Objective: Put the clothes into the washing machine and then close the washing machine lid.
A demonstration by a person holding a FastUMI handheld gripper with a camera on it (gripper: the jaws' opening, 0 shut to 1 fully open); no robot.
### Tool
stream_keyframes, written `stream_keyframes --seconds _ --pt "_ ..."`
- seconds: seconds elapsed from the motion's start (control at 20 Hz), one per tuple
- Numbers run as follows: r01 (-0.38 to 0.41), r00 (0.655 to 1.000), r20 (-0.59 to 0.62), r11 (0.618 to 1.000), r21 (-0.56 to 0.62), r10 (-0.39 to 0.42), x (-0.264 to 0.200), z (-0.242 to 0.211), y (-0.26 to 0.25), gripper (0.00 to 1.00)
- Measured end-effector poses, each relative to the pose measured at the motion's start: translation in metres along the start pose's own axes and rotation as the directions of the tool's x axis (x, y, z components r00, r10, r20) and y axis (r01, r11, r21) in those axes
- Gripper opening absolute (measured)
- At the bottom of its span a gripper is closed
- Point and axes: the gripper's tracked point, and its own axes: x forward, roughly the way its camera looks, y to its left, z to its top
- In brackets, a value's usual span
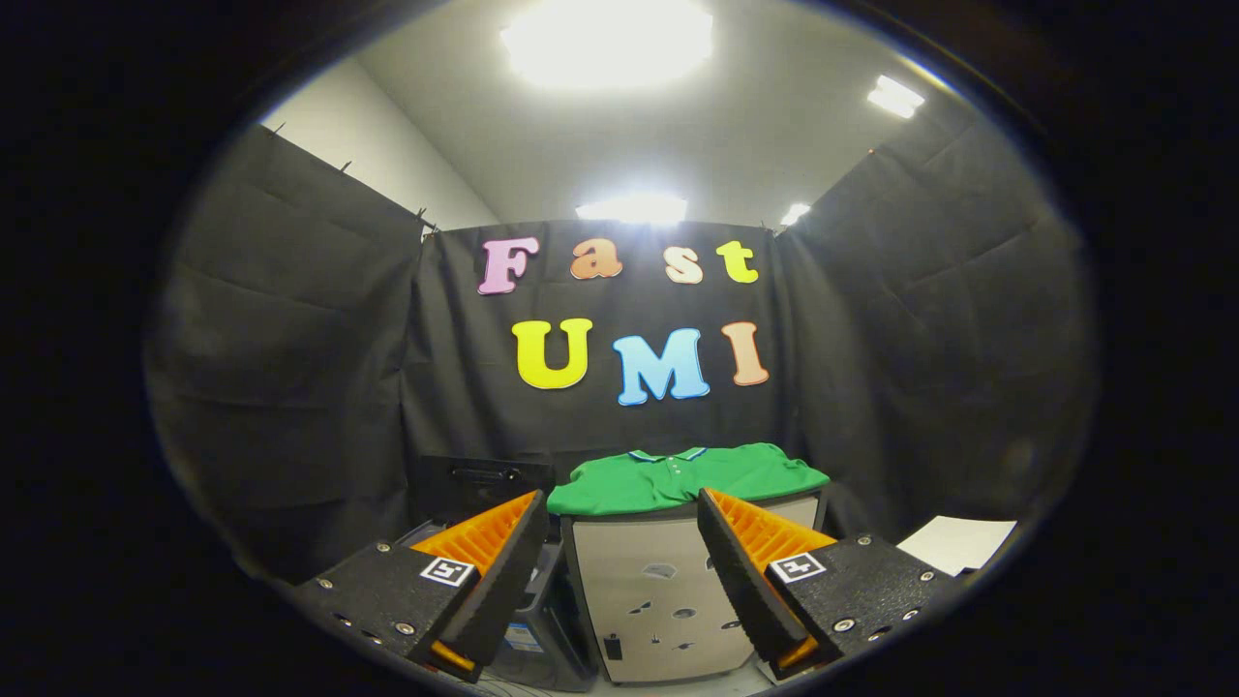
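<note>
- Shirt [682, 479], green, collared, soft-folded, is lying atop the boxy pale washing machine [658, 600], just beyond the tool [619, 513].
- Tool fingers are standing apart, gripping nothing.

The tool [621, 503] has two wedge-shaped fingers [503, 552] with ribbed inner faces. Each sits on a textured, angular mount fixed with small silver screws, and each mount carries a square black-and-white marker tag [448, 570]

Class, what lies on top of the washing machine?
A green shirt lies folded over the washing machine, hiding its lid. The open fingers are short of it.
</note>
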Motion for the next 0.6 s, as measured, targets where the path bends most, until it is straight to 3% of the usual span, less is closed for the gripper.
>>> stream_keyframes --seconds 0.6 --pt "-0.002 0.999 -0.041 1.0 0.023 0.002 0.121 0.039 -0.038 0.95"
